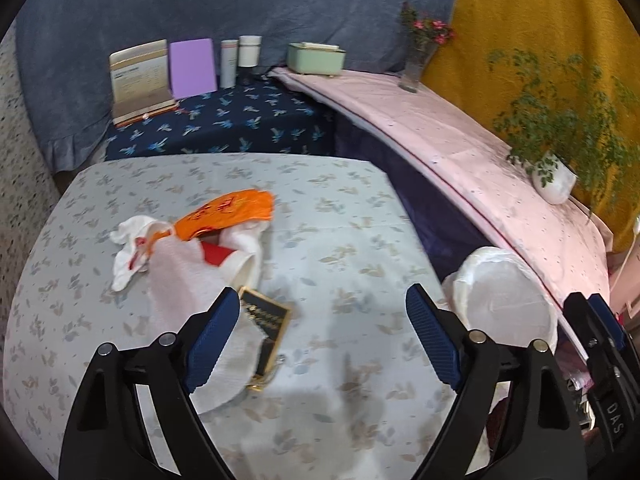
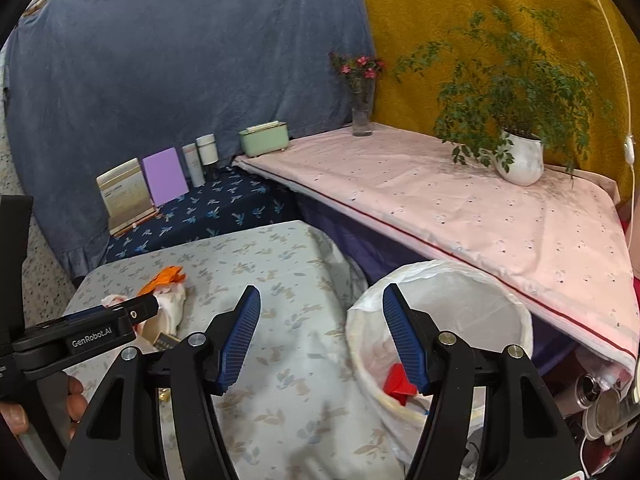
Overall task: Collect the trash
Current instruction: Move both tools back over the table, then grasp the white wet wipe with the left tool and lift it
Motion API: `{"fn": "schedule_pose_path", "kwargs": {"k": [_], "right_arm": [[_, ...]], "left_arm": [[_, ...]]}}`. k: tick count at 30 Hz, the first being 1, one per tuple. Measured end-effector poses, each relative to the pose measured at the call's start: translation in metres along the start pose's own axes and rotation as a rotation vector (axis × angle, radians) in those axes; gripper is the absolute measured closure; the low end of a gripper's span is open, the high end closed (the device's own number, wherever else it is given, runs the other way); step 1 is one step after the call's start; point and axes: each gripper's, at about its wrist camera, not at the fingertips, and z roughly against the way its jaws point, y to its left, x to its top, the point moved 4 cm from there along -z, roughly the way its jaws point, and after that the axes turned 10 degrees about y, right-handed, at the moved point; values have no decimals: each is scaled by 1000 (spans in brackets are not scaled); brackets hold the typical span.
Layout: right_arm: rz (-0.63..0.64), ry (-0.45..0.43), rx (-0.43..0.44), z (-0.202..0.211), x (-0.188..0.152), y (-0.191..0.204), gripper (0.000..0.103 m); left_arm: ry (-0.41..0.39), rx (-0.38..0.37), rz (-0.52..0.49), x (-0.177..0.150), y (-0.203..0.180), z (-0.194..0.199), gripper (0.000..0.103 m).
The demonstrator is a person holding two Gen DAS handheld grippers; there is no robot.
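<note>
A trash pile lies on the leaf-print table: an orange wrapper (image 1: 232, 212), crumpled white tissues (image 1: 128, 248), a paper cup (image 1: 242, 268) on its side and a black-and-gold packet (image 1: 266, 314). My left gripper (image 1: 323, 300) hangs open over the cloth just right of the pile, with nothing between its fingers; its left finger overlaps a tissue. A bin with a white liner (image 2: 440, 312) stands at the table's right edge and holds a red scrap (image 2: 398, 384). My right gripper (image 2: 321, 292) is open and empty, straddling the bin's near rim. The pile (image 2: 164, 300) shows again beyond the left gripper (image 2: 152, 305).
A pink-covered shelf (image 2: 460, 208) runs behind the bin, carrying a potted plant (image 2: 520, 160), a flower vase (image 2: 362, 116) and a green box (image 2: 264, 140). Cards and bottles (image 1: 188, 68) stand on a dark blue cloth at the back. A hand (image 2: 76, 400) holds the left tool.
</note>
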Motion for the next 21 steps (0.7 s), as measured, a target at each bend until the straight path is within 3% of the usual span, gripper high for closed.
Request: {"fn": "schedule_pose_path", "kwargs": {"k": [9,11,15,21], "right_arm": [[39,52,49,-17,-15,42,41],[49,65,56,-20,-19,50,41],[65,90,68,-29,-26,60,41],[74,123,85,-40,-35,69,41]], "left_arm": [[47,31,79,-11,54,-21,27],[65,25,86,-14,62,-28,36],[89,11,102,-22,73,-38,45],[119,-14,89,-33,82,-48,85]]}}
